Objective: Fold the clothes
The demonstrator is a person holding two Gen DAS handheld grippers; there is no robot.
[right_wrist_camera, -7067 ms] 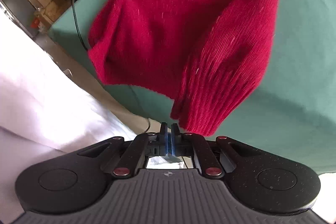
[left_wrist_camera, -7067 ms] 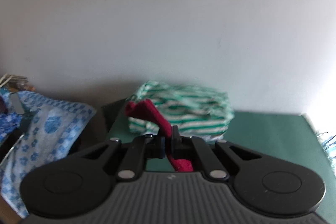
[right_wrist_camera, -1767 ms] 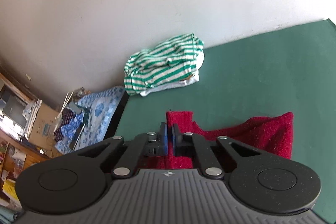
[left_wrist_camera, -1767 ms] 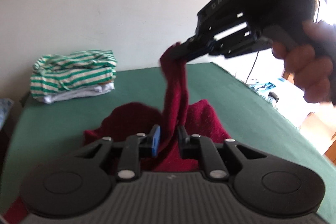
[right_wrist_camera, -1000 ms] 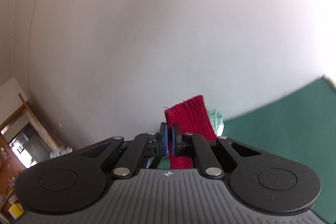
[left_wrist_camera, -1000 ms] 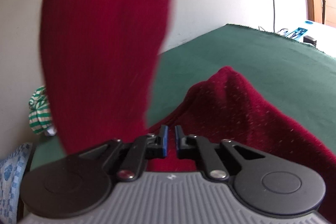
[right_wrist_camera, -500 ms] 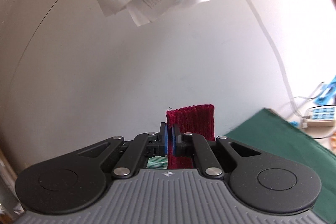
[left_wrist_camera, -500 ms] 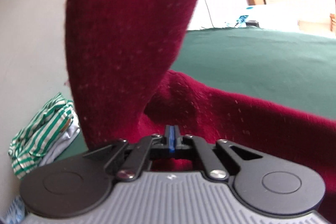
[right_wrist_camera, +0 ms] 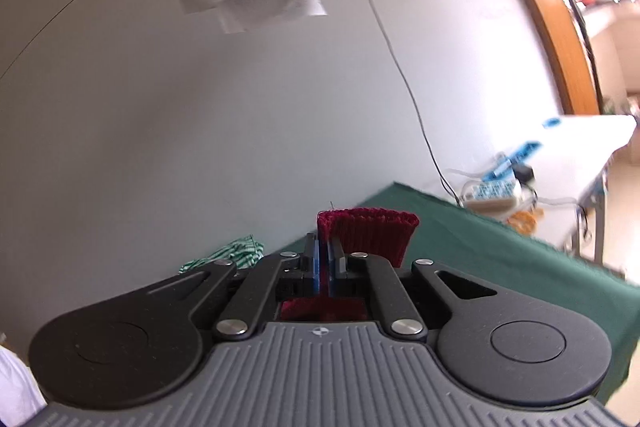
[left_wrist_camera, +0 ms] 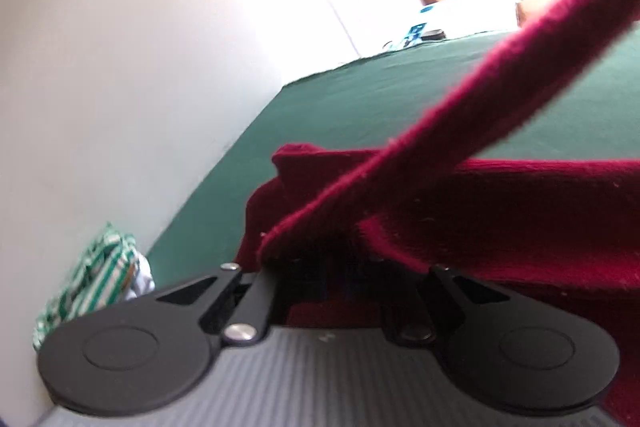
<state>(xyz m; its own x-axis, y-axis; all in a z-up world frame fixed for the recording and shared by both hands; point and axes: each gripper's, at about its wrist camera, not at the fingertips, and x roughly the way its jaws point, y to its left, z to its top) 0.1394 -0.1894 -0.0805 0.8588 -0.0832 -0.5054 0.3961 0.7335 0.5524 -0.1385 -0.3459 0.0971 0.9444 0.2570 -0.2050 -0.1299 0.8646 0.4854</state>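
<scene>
My right tongs (right_wrist_camera: 325, 259) are closed tight on the ribbed cuff (right_wrist_camera: 368, 233) of the red sweater (left_wrist_camera: 500, 211). The cuff stands up just past the tips, high over the green table (right_wrist_camera: 500, 239). In the left view, the sleeve (left_wrist_camera: 460, 99) runs as a stretched band from low centre up to the top right corner, so I judge that the right tongs lift it from above.

My left tongs (left_wrist_camera: 344, 275) are low, right against the body of the sweater, which lies bunched on the table. Their tips are dark and covered by the knit, so I cannot tell if they are open or closed, or if they hold any cloth.

The risks I see:
- Only a small edge of the cuff is in the right tongs. The knit is heavy and it stretches; if I pull more, the cuff can slip out and the sleeve falls in a heap.
- If the left tongs do not hold the body down, the whole sweater can be dragged across the table and the bunching gets worse.
- The sleeve can be twisted. If I lay it like this, the fold will be not flat.
- The folded striped pile (left_wrist_camera: 96, 283) is near the wall; a wide swing of the sleeve can knock it.
</scene>
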